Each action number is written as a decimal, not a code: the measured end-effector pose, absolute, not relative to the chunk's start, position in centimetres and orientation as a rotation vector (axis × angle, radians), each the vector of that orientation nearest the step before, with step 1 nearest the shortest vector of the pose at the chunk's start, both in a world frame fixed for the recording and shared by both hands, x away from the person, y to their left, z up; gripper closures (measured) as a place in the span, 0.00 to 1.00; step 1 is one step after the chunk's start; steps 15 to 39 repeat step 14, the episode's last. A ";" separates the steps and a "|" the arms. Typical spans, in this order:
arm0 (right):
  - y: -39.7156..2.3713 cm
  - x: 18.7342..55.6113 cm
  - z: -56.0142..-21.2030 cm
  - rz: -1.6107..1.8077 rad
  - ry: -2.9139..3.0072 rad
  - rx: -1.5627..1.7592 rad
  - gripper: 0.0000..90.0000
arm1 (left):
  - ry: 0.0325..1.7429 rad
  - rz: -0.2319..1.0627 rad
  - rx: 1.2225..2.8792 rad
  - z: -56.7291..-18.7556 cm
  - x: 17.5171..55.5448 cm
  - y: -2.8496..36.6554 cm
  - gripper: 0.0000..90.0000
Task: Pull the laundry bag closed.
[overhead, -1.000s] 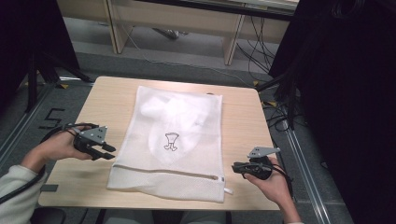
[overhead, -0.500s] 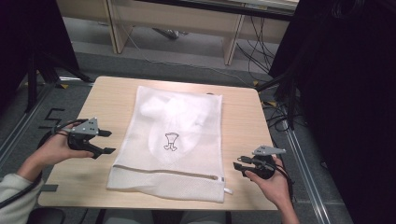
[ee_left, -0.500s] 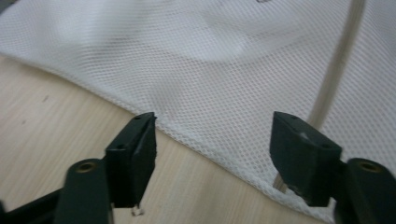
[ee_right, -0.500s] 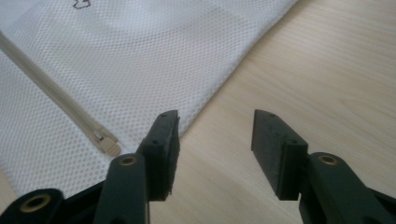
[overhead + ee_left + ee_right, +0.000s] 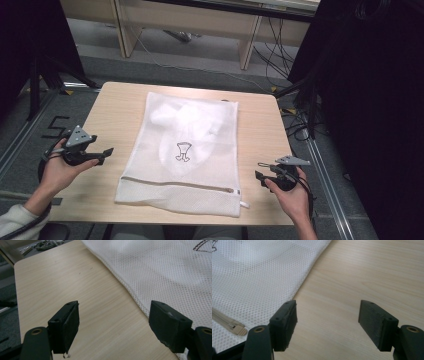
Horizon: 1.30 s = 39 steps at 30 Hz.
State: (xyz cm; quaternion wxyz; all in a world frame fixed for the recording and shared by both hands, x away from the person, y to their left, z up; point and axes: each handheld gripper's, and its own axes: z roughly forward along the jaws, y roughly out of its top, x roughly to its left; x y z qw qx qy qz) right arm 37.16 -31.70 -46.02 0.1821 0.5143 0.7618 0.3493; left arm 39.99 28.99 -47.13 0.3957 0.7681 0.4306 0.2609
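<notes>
A white mesh laundry bag [image 5: 192, 145] lies flat in the middle of the light wooden table [image 5: 115, 110], with a white item inside and a small dark print on it. Its zipper [image 5: 180, 182] runs along the near edge. My left gripper [image 5: 106, 155] hovers left of the bag, apart from it. Its jaws have just been opening and stand open over bare wood [image 5: 115, 312], with the bag's edge [image 5: 170, 270] beyond the right jaw. My right gripper [image 5: 259, 170] sits right of the bag's near corner; its jaws have also just been opening, open with nothing between them [image 5: 327, 312]. Mesh [image 5: 257, 272] and the zipper pull [image 5: 234, 328] lie to its left.
Grey floor surrounds the table, with a painted "5" [image 5: 57, 127] at the left. Wooden desk legs [image 5: 250, 42] and cables [image 5: 280, 60] stand behind it. Dark curtains [image 5: 370, 100] hang at the right, and a black stand [image 5: 37, 75] is at the far left.
Both grippers' jaws went from nearly shut to wide open. My left gripper drew back leftward from the bag's left edge. The right gripper barely moved.
</notes>
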 end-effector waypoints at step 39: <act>-31.9 37.1 -45.9 0.985 2.093 1.498 0.33 | 1.147 0.703 1.946 -47.3 39.5 28.9 0.27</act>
